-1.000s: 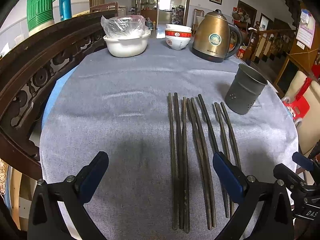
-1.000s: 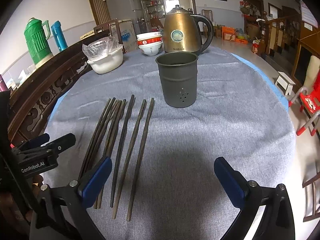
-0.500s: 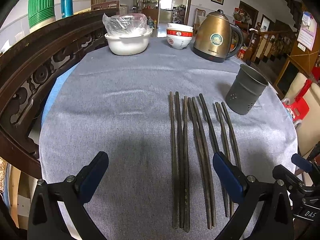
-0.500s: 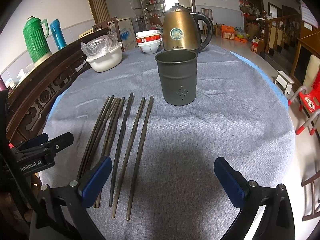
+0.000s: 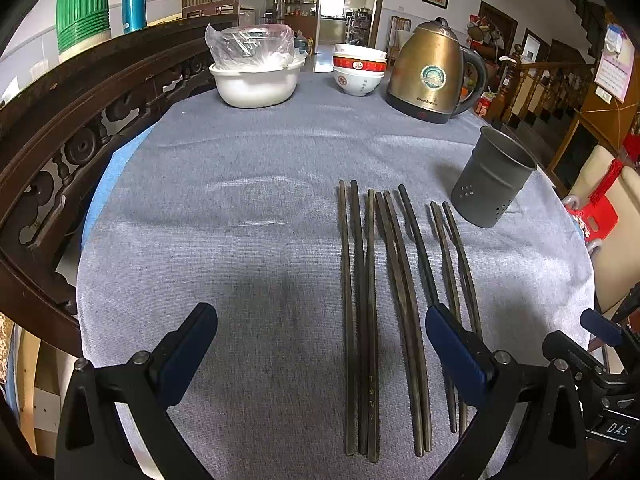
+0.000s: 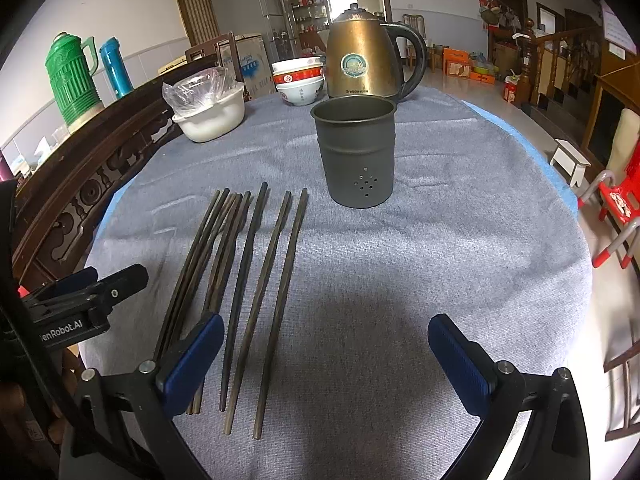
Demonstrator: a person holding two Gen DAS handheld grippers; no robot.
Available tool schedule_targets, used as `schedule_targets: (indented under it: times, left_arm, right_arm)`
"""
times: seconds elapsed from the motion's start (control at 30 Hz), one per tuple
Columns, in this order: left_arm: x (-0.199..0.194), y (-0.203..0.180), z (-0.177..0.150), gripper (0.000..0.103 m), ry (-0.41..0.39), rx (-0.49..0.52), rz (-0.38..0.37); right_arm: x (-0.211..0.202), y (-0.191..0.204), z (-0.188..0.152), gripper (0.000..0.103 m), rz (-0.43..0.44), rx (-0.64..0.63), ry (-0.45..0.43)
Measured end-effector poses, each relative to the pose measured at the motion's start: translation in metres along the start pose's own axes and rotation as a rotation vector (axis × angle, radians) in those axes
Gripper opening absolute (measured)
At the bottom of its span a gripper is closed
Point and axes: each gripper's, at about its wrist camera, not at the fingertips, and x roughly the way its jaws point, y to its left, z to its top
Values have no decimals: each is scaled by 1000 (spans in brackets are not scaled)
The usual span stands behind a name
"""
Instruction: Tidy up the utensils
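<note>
Several dark chopsticks (image 5: 372, 312) (image 6: 240, 280) lie side by side on the grey cloth, tips pointing away from me. A dark grey perforated holder cup (image 5: 490, 178) (image 6: 355, 152) stands upright just beyond and right of them, empty as far as its rim shows. My left gripper (image 5: 320, 344) hovers open over the near ends of the chopsticks, its right finger above the right-hand ones. My right gripper (image 6: 326, 350) is open too, low over bare cloth right of the chopsticks, its left finger over the pile's near ends. Neither holds anything.
At the far edge stand a brass kettle (image 5: 430, 72) (image 6: 362, 58), stacked bowls (image 5: 360, 70) (image 6: 298, 80) and a white basin with a plastic bag (image 5: 256, 76) (image 6: 210, 112). A carved wooden chair back (image 5: 72, 120) curves along the left. Red chair (image 6: 618, 204) beyond the right edge.
Both grippers have crept slightly forward and stay open. The chopsticks and the cup have not moved.
</note>
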Motion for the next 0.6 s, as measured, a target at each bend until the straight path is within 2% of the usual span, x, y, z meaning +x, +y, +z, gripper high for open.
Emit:
schedule_targets:
  times: [0.6]
  left_arm:
    - [2,2,0,103,7,-3,-1]
  right_arm:
    - [3,3,0,103,1,-9,12]
